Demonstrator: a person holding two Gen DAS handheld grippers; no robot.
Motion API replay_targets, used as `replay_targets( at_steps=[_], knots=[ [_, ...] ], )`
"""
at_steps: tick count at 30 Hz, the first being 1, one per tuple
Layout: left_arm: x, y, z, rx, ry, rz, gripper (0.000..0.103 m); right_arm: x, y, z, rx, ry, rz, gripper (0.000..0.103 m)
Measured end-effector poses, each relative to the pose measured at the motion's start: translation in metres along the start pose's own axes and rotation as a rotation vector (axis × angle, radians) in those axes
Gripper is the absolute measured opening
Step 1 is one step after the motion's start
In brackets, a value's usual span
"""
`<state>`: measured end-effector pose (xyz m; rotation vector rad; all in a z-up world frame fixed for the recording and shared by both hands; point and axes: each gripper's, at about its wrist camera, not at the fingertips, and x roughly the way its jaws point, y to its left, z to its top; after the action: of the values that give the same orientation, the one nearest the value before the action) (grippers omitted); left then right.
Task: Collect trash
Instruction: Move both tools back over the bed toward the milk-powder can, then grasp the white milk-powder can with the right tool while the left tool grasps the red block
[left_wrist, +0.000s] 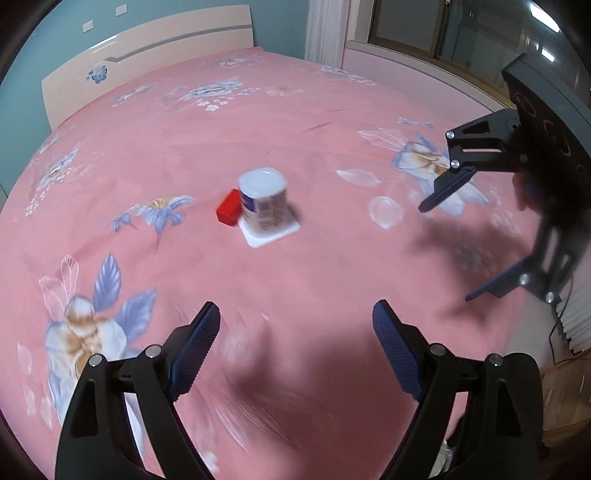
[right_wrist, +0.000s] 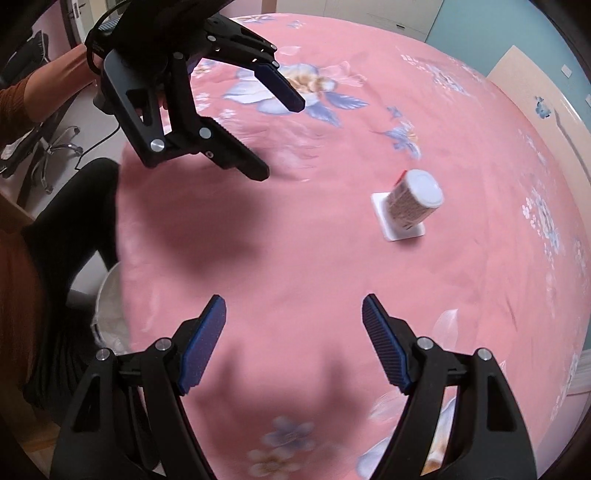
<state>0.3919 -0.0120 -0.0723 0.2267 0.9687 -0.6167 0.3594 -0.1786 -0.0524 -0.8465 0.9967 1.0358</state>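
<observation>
An upside-down white yogurt cup (left_wrist: 266, 206) stands on its square lid on the pink flowered bedspread (left_wrist: 184, 155), with a small red box (left_wrist: 229, 211) touching its left side. The cup also shows in the right wrist view (right_wrist: 410, 201), with the red box (right_wrist: 400, 176) mostly hidden behind it. My left gripper (left_wrist: 295, 325) is open and empty, well short of the cup. My right gripper (right_wrist: 293, 321) is open and empty over the bed. It also shows in the left wrist view (left_wrist: 447, 251) at the right, and the left gripper shows in the right wrist view (right_wrist: 284, 138).
A headboard (left_wrist: 147, 48) and blue wall are at the far end of the bed. A window (left_wrist: 443, 29) is at the back right. A white lined trash bin (right_wrist: 110, 306) stands on the floor beside the bed. The person's legs (right_wrist: 70, 229) and a chair base (right_wrist: 55, 147) are nearby.
</observation>
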Motion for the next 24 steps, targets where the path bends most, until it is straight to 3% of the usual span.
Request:
replay_targets(
  at_steps=[14,18,24],
  knots=[
    [0.061,0.058,0.044,0.070,0.031,-0.065,0.086,0.038,-0.078,0.034,-0.012,0.007,-0.030,0.076],
    [0.073,0.064,0.051,0.140,0.021,-0.060,0.086,0.053,-0.088,0.040,-0.028,0.020,-0.031,0.076],
    [0.098,0.073,0.058,0.224,0.071,-0.016,0.086,0.071,-0.099,0.049,-0.041,0.035,-0.015,0.076]
  ],
)
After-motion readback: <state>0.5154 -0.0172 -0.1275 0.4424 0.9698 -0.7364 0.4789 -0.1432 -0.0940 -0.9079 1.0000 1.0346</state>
